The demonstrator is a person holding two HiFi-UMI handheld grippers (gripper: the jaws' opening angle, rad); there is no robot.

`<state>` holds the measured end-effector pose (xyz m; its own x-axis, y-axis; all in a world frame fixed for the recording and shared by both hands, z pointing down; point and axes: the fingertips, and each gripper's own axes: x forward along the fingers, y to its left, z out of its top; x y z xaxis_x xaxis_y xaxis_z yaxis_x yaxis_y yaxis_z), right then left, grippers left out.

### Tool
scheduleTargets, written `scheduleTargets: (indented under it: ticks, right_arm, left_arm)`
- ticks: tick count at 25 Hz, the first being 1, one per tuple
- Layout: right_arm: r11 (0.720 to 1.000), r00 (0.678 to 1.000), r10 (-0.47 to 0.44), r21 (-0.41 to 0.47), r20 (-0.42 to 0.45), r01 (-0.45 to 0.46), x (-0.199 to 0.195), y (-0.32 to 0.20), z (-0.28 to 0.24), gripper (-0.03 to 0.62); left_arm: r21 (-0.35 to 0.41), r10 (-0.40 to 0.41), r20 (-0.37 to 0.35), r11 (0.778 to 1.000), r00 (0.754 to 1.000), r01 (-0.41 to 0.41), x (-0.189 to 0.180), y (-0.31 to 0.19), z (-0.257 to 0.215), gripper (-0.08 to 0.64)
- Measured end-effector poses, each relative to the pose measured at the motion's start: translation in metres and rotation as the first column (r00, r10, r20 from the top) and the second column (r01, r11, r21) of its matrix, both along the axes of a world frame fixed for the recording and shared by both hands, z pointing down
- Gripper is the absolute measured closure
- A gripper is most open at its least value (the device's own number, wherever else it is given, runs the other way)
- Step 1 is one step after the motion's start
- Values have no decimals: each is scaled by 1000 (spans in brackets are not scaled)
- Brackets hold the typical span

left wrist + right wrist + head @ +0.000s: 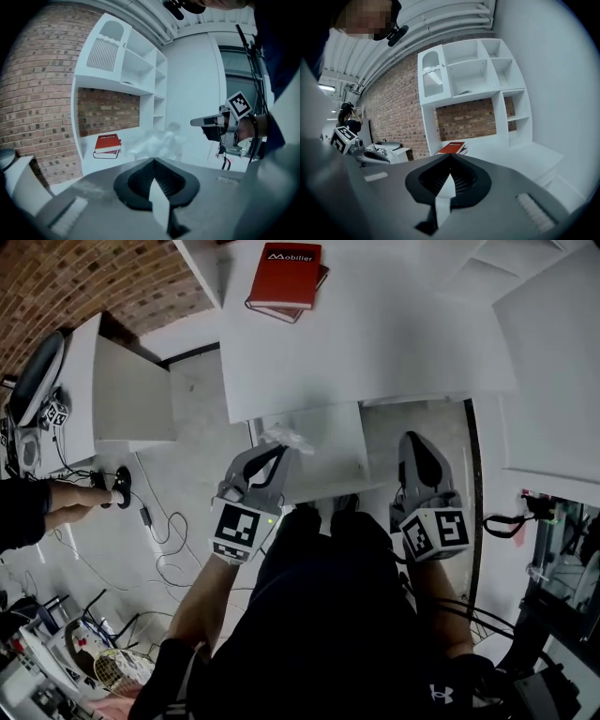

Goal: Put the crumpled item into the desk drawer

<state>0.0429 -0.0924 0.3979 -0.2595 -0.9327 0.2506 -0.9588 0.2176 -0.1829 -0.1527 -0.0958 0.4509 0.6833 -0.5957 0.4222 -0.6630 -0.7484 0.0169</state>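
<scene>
Desk: big white flat-topped desk (375, 324), takes up most of what's below me, top is mostly bare.

Drawer: shallow white desk drawer (328, 465). It looks pulled out from under the front edge, right in front of my knees, so the drop spot is open and close.

Book: red hardcover book (284, 277) at the far back of the desk, well away from everything, not in play.

Left gripper (277, 454): jaws pinched tight on the crumpled thing, held up at the drawer's near-left corner so I can just carry it over the rim.

Right gripper (413, 444): jaws together, nothing in them, parked beside the drawer's right side out of the way.

Crumpled item: small wad of white, thin crinkly material (289, 437), paper or plastic, can't tell which. It's sticking out past my left tips, at the drawer's edge, not inside yet.
</scene>
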Motion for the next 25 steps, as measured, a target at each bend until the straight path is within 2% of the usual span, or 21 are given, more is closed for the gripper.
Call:
scheduleTargets:
  ticks: [8,16,21,25]
  right_arm:
    - [997,997,61,-59,53,-58,19,-6,30,589]
    - [989,989,83,-129,119,-67,47,-8,70,589]
    - [985,983,102,-156,150,-78,65,-6,89,589]
    - [978,979,118,-188,164,-87,73,-4,102,589]
  left_arm:
    - [-62,91,79,994,993,-86,22,-13,30,558]
    - [-104,222,211,973,952,-204,67,-16,68,558]
    - [-198,307,284,946,908,-258,87,-1,111,558]
    - [-259,398,363,912,843,-319,93,4,146,558]
